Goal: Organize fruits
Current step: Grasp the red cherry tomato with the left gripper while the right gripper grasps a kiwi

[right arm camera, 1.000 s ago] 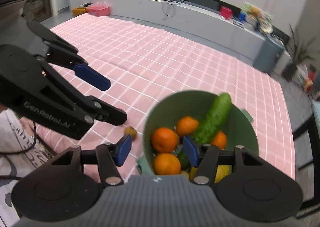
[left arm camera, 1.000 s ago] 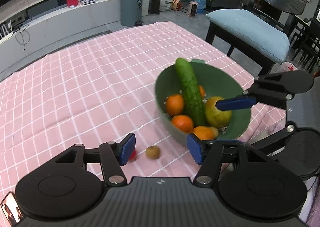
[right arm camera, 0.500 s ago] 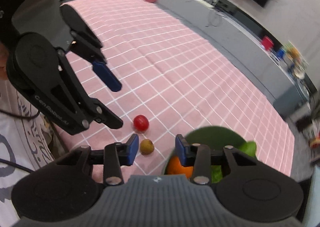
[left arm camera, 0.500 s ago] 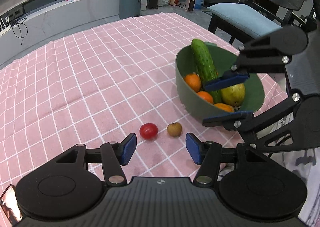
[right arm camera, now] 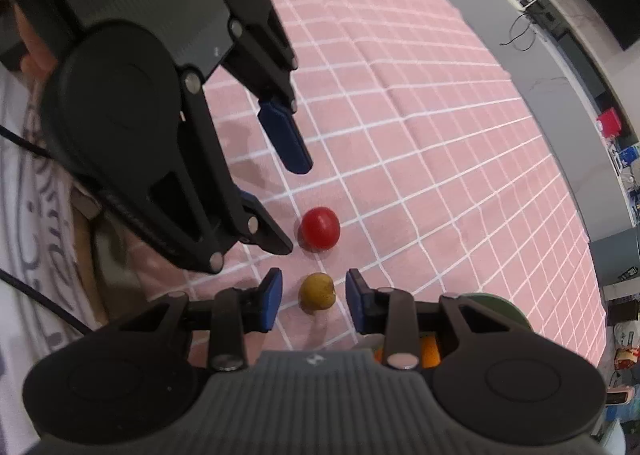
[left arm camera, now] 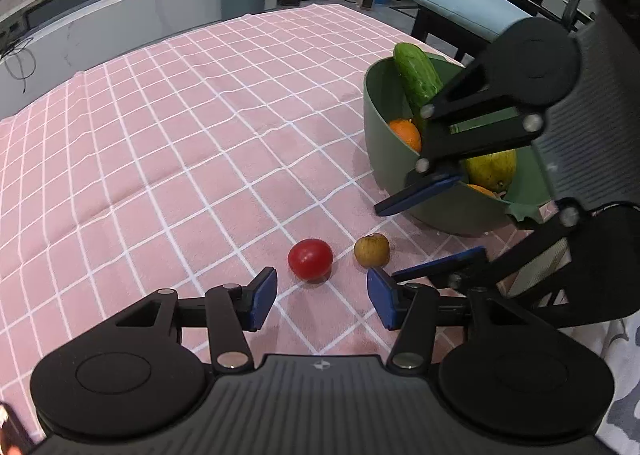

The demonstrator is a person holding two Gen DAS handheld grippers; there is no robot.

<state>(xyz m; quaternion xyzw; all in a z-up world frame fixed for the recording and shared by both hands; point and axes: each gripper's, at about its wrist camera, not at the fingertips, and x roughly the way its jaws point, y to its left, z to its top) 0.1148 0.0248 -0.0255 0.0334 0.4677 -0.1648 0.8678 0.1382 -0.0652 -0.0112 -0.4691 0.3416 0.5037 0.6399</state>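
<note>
Pick-up stage: right tool (right arm camera: 314, 297) has just been closing, brown fruit (right arm camera: 317, 291) between untouched; left tool (left arm camera: 322, 297), half-open and empty, nears the tomato (left arm camera: 310, 259); next, pinch and lift to the bowl (left arm camera: 390, 159).

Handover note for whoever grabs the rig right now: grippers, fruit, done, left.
Left gripper: open, empty, its jaws have just been closing, lined up near the red tomato.
Right gripper: open, its jaws have just been closing, the small yellow-brown fruit sits between them, pads not yet touching.
Both loose fruits lie on the pink checked cloth beside the green bowl.
Done: cucumber, oranges and a yellow-green fruit already in the bowl.
Left: grasp both loose fruits, likely move them to the bowl.
</note>
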